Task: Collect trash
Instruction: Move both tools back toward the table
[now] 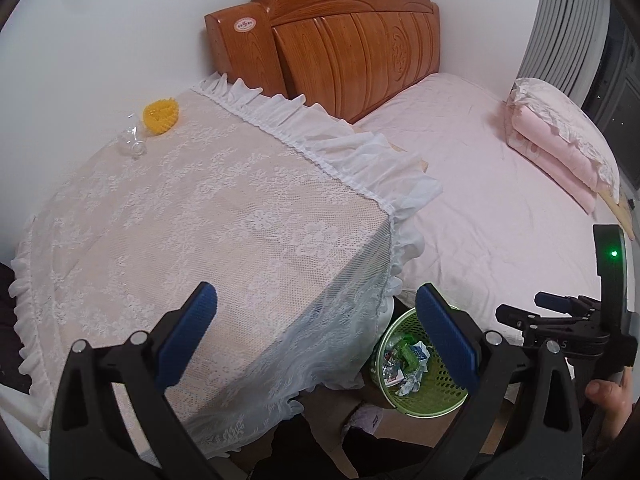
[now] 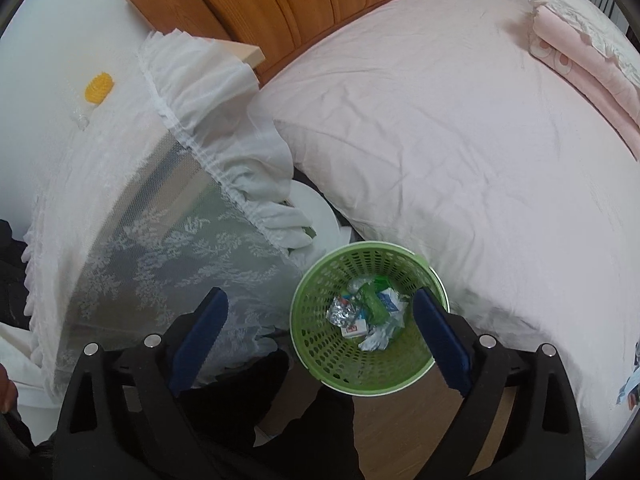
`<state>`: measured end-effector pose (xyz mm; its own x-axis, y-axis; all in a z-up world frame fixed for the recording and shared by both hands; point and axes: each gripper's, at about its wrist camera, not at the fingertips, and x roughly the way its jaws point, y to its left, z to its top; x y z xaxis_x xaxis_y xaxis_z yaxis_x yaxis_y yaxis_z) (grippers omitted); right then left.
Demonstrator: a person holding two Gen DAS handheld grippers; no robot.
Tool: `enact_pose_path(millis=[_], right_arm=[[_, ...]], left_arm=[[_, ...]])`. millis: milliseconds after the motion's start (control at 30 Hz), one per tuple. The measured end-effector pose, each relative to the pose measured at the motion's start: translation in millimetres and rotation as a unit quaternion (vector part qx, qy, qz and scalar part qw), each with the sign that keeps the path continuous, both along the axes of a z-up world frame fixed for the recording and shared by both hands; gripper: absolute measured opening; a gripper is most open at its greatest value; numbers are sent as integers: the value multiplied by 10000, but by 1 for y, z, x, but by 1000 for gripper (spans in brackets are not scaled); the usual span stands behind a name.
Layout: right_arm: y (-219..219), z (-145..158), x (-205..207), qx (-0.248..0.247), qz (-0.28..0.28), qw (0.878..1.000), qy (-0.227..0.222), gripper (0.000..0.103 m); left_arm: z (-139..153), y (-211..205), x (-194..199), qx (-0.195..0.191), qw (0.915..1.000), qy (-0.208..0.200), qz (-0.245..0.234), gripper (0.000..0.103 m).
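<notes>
A green mesh trash basket stands on the floor between the bed and the lace-covered table; it holds several crumpled wrappers. It also shows in the left wrist view. My right gripper is open and empty, hanging over the basket. My left gripper is open and empty above the table's near corner. A crumpled clear plastic wrapper and a yellow spiky ball lie at the table's far left corner; both also show in the right wrist view, the wrapper and the ball.
The lace cloth with a ruffled edge covers the table. A bed with a pink sheet lies to the right, with a wooden headboard and a folded pink blanket. The right gripper's body shows at the right edge.
</notes>
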<state>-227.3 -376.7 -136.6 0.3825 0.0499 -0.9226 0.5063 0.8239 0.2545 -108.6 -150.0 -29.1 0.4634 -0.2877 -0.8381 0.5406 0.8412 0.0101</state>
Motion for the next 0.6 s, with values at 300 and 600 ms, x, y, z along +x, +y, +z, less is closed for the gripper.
enact_pose_path(millis=[300, 600], right_arm=[[26, 39, 67, -137, 281, 9988, -381, 94], [80, 85, 174, -269, 658, 9923, -1013, 100]], left_arm=[[4, 46, 49, -27, 9984, -39, 557, 95], [9, 120, 170, -164, 9844, -43, 1749, 95]])
